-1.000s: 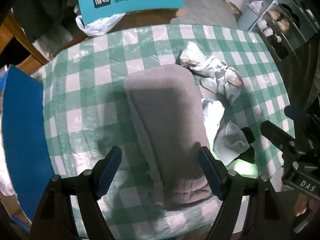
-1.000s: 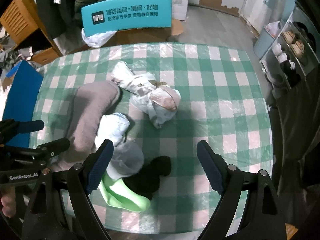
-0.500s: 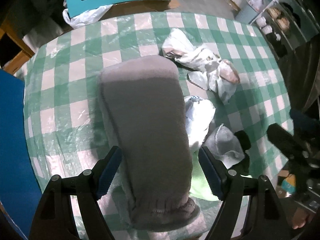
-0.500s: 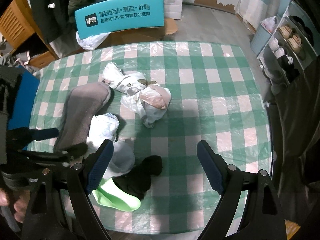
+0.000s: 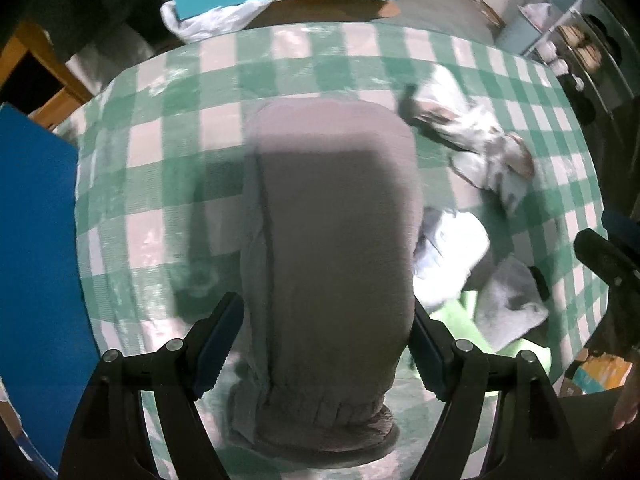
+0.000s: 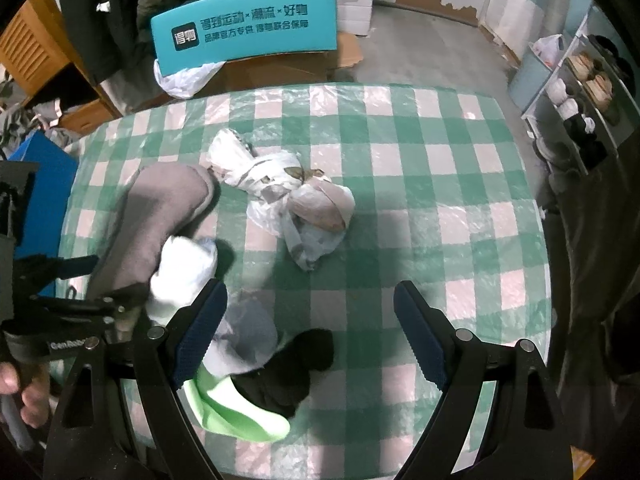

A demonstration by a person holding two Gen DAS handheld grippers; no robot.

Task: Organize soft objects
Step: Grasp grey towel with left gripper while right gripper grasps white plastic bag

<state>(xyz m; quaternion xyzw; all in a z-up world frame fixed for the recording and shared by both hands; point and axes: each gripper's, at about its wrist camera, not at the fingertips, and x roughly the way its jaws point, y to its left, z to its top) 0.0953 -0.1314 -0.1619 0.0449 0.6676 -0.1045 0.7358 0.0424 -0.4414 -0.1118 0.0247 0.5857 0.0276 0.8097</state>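
A long grey fleece garment (image 5: 332,248) lies lengthwise on the green checked table (image 5: 160,184). My left gripper (image 5: 324,344) points down over its near cuffed end. It is open, with one pad on each side of the cloth. Right of the garment lie a white sock (image 6: 184,276), a grey sock (image 6: 248,332), a black sock (image 6: 296,364) and a lime green sock (image 6: 232,412) in a loose heap. My right gripper (image 6: 308,332) hovers open above the black sock and holds nothing. In the right wrist view the left gripper (image 6: 100,280) shows at the left edge.
A knotted bundle of plastic bags (image 6: 296,200) sits mid-table. Beyond the table's far edge are a teal sign (image 6: 248,28) and a cardboard box. A blue panel (image 5: 36,240) stands along the left side, and a shoe rack (image 6: 580,92) is at the right.
My left gripper has come down closer to the grey garment, which now fills more of its view, and the jaws straddle its near end. The right gripper has barely moved.
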